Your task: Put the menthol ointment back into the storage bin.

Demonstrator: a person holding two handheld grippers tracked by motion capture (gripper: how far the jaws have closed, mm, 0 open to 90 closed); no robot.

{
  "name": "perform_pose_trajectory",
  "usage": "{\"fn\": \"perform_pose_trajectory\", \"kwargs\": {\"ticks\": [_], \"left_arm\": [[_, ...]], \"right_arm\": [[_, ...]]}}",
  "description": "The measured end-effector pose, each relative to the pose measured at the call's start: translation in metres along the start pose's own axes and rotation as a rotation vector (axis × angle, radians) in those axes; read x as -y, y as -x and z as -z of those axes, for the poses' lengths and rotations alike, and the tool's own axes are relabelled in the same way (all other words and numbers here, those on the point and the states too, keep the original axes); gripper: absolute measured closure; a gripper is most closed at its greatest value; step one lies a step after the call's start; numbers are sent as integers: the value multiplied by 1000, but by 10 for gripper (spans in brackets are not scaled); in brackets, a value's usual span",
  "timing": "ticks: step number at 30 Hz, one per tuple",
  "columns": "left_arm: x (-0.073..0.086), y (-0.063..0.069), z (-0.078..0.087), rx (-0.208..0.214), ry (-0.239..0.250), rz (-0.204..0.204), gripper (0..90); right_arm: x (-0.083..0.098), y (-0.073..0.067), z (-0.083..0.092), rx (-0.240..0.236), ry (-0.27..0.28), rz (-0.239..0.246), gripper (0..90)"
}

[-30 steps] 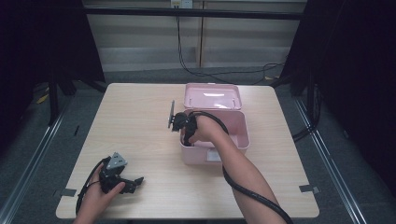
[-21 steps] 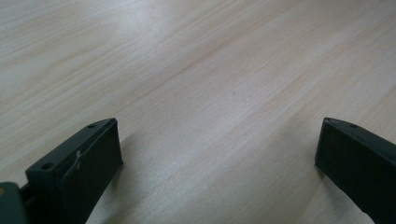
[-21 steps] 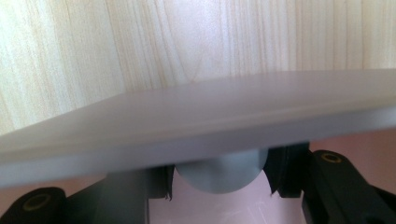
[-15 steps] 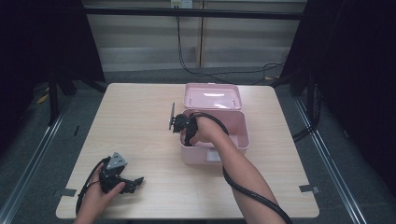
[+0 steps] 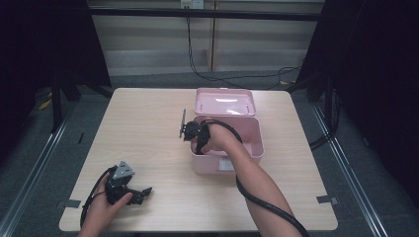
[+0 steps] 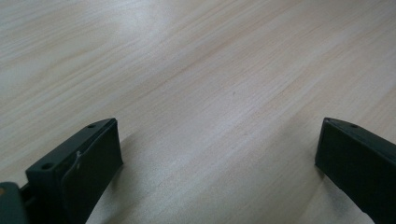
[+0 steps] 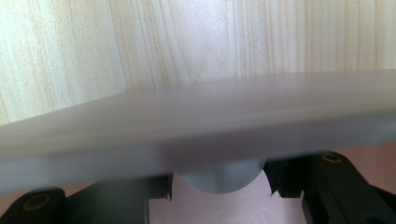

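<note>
A pink box (image 5: 253,148) stands open at the middle of the table, its lid (image 5: 225,101) tipped back behind it. My right gripper (image 5: 191,131) hangs over the box's left wall, shut on a thin grey plate (image 5: 183,121) held on edge just left of the box. In the right gripper view the grey plate (image 7: 196,130) spans the frame edge-on, and the jaws close on a round grey knob (image 7: 219,179) under it. Near the table's front left corner, my left gripper (image 5: 141,192) rests low, open; its fingers (image 6: 79,168) stand wide apart over bare wood.
The light wooden table (image 5: 148,138) has free room left of the box and along the front. A black cable (image 5: 269,207) trails from the right gripper along the forearm. Dark floor and rails surround the table.
</note>
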State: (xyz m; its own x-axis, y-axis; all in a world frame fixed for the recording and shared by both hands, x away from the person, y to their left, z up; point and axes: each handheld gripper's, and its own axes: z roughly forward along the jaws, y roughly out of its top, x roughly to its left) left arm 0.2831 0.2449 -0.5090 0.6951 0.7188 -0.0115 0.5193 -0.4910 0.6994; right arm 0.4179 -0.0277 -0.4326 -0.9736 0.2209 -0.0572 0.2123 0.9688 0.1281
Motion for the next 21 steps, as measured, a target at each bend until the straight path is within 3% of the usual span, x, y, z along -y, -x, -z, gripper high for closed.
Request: {"fn": "perform_pose_trajectory", "kwargs": {"ticks": [21], "left_arm": [[0,0,0,1,0,1,0]], "right_arm": [[2,1,-5,-14,5,-8,507]]}}
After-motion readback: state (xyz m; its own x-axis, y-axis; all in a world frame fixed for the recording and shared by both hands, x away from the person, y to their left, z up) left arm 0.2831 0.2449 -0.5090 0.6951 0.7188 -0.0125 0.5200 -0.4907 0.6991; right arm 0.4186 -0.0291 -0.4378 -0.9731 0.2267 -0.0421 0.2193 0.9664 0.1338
